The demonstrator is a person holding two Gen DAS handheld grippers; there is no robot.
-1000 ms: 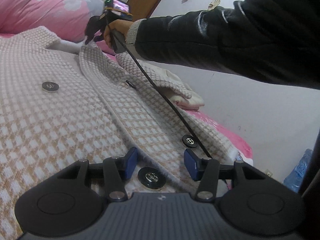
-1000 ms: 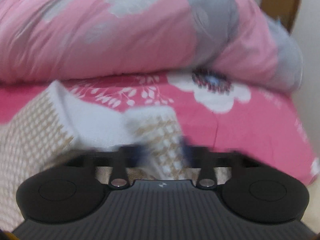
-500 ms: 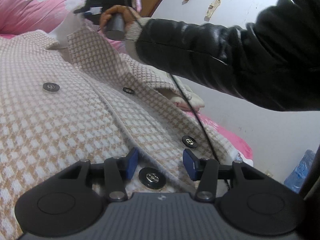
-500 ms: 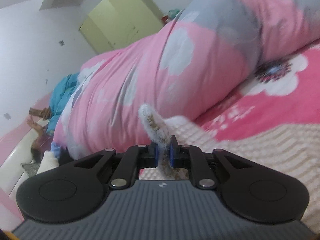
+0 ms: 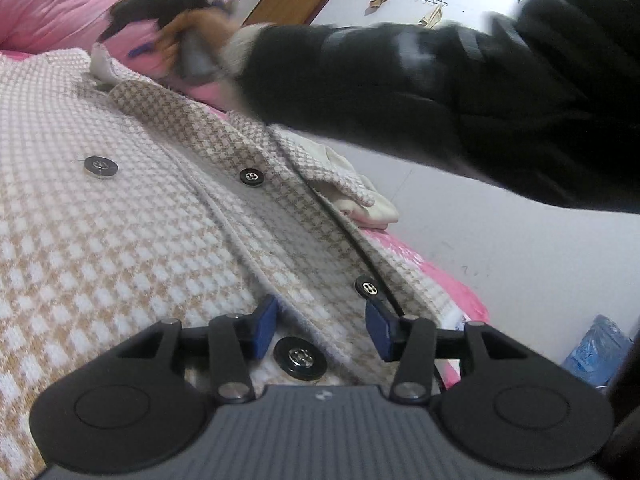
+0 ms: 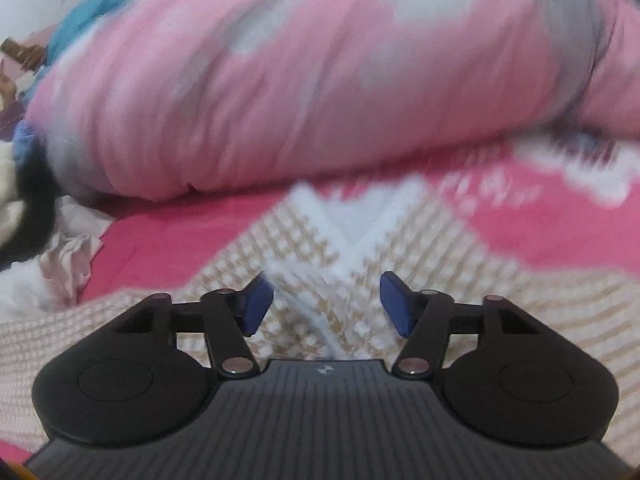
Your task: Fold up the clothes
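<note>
Item: one checked coat (image 5: 132, 216), cream and tan woven cloth with dark buttons (image 5: 101, 167), laid front-up on the pink bed (image 6: 540, 220) before the rolled pink quilt (image 6: 320, 80).

Handling, as you may judge it: thick and soft, with some weight to it, so it will sag and drag rather than float. The weave looks grippy, not slippery. Nothing fragile, though the buttons are hard lumps (keep your pads off them, they will pivot in the grip).

Where to take hold: the bound front edge (image 5: 240, 248), the lapel (image 5: 180, 108) and the collar point (image 6: 344, 240) give you a firm doubled hem. A single layer mid-panel will only bunch.

Left tongs (image 5: 322, 330): part open, resting low over the front overlap with a large button (image 5: 300, 358) between the blue pads, which press on nothing.

Right tongs (image 6: 326, 304): the jaws have just been opening. The collar cloth lies between them, and the pads stand clear of it on both sides.

Also noted: your dark sleeve (image 5: 440, 92) crosses above the coat.
</note>
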